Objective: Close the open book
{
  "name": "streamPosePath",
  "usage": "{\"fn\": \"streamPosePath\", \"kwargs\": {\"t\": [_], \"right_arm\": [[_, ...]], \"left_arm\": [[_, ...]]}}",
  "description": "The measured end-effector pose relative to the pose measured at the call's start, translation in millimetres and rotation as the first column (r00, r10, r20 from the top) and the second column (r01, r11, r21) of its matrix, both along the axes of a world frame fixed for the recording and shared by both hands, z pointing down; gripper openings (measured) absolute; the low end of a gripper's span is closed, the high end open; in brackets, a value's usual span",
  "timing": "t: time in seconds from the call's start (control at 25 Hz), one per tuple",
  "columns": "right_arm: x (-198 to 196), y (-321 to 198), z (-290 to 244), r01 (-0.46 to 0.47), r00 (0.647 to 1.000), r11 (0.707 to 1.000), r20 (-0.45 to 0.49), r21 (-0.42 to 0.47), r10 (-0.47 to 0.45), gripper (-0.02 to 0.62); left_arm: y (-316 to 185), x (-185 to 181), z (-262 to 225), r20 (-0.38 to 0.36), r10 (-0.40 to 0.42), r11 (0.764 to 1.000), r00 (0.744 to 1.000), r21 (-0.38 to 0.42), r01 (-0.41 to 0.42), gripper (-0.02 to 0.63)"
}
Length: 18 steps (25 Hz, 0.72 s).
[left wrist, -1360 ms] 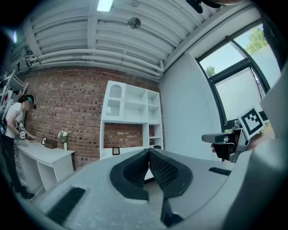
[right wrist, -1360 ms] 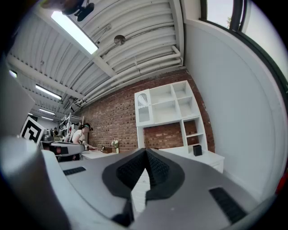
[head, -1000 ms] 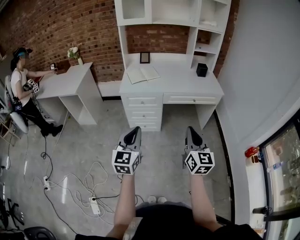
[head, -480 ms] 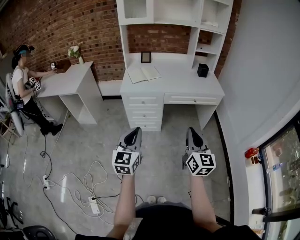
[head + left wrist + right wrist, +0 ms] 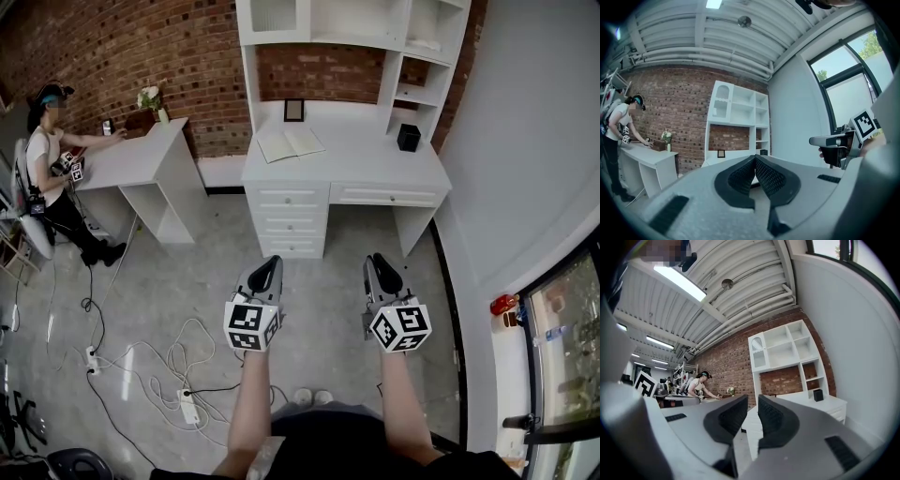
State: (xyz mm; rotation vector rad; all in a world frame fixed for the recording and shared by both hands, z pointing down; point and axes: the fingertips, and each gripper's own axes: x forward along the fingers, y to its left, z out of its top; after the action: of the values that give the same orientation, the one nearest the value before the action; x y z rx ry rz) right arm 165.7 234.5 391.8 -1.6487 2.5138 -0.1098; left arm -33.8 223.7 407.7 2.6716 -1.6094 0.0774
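The open book (image 5: 291, 143) lies flat on the white desk (image 5: 375, 171) at the far side of the room, pages up, in the head view. Both grippers are held level over the floor, well short of the desk and pointing toward it. My left gripper (image 5: 270, 262) is shut, its dark pads (image 5: 764, 174) meeting at the tips with nothing between them. My right gripper (image 5: 374, 262) is open: its jaws have just been opening, and a narrow empty gap shows between its pads (image 5: 771, 416). In both gripper views the book is hidden behind the jaws.
On the desk stand a small picture frame (image 5: 294, 110) and a black cup (image 5: 408, 138), under a white shelf unit (image 5: 347, 23). A person (image 5: 45, 150) sits at a second white desk (image 5: 141, 164) on the left. Cables and power strips (image 5: 141, 370) lie on the floor at the left. A grey wall (image 5: 525, 141) runs along the right.
The right gripper's jaws have parted from shut to a narrow gap, and it has turned slightly to the left. The left gripper has kept still.
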Motion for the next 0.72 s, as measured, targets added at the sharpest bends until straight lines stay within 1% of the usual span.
{"fn": "streamPosePath", "kwargs": {"t": [0.2,0.36,0.72], "right_arm": [[-4,2,-10,0.023,1.000,0.999,0.009,0.038,-0.024,0.108],[-2,2,-6,0.010,1.000,0.999,0.016,0.034,-0.011,0.154],[-4,-3,20,0.006,1.000,1.000,0.017,-0.025,-0.006,0.167]], "left_arm": [[2,-4,2,-0.003,-0.009,1.000,1.000,-0.007,0.009,0.009],[4,-4,6,-0.003,-0.008,1.000,1.000,-0.015,0.008,0.009],[2,-9,32,-0.010,-0.007,0.998,1.000,-0.065,0.006,0.009]]}}
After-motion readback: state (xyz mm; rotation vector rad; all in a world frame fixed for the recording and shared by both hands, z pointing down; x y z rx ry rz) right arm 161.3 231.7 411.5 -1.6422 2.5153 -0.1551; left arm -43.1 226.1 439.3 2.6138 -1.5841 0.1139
